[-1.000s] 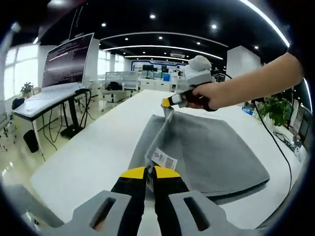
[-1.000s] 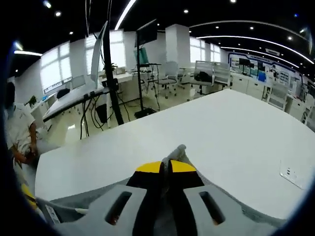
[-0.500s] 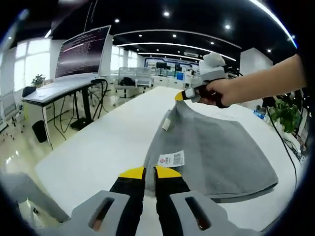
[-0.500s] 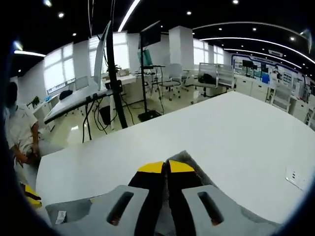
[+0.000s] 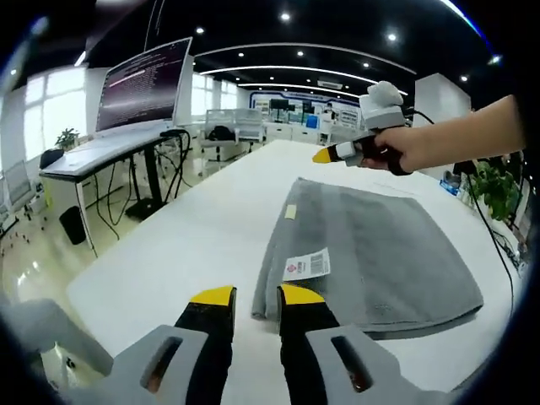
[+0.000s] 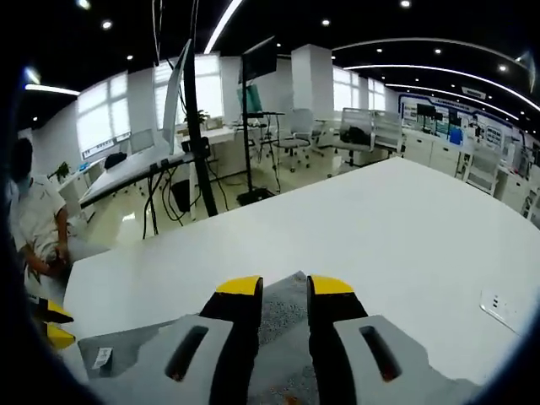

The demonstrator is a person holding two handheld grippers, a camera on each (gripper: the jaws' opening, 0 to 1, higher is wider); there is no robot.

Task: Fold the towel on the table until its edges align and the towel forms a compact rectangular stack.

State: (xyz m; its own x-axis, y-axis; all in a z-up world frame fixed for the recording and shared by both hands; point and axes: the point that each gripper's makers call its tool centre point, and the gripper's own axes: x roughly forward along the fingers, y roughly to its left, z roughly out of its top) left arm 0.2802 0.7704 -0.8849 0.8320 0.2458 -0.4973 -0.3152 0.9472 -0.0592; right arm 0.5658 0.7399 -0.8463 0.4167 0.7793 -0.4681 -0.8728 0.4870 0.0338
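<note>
Lying flat and folded on the table (image 5: 194, 245), towel (image 5: 371, 253), label up. Left gripper (image 5: 256, 297) parted and empty at the near corner, right gripper (image 6: 284, 287) likewise, probably just released.

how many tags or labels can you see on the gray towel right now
2. A white barcode label lies on the towel near its front edge, and a small pale tag sits on its left edge farther back. Others may be hidden in the fold.
</note>
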